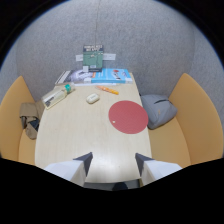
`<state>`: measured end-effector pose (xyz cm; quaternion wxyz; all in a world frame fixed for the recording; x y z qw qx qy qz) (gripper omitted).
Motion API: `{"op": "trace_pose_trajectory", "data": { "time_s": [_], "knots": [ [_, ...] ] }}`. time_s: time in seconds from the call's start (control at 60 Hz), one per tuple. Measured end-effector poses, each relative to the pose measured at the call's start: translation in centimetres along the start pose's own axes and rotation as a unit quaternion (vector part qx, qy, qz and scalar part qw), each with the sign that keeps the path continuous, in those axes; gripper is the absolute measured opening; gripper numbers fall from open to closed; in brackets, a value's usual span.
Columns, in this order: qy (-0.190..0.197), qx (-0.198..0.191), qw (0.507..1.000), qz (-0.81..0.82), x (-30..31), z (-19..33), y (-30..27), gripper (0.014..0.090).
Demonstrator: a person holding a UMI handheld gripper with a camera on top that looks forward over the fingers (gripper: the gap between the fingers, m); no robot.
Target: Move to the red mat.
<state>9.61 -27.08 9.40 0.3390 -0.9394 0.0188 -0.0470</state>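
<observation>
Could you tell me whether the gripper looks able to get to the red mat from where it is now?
Probably yes. The gripper is open with nothing between its fingers, and the red mat lies flat on the table beyond them, slightly right, with only bare tabletop between.

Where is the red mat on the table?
The red mat lies on the table, beyond the open gripper, beside the grey cushion.

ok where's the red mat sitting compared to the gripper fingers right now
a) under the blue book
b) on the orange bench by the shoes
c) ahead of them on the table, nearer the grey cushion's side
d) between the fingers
c: the round red mat lies flat on the table beyond the open gripper, toward the grey cushion, with nothing between the fingers.
</observation>
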Motion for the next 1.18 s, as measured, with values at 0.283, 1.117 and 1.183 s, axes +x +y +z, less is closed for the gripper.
{"op": "trace_pose_trajectory", "data": {
  "time_s": [0.283, 1.117, 1.183],
  "knots": [
    [-0.011, -0.011, 1.0, -0.004, 3.8, 5.4, -2.8, 0.0868],
    [-0.022, -0.012, 1.0, -0.011, 7.1, 18.2, -9.6, 0.0872],
    [-0.022, -0.012, 1.0, -0.012, 7.1, 18.1, -9.6, 0.0869]
  ]
}}
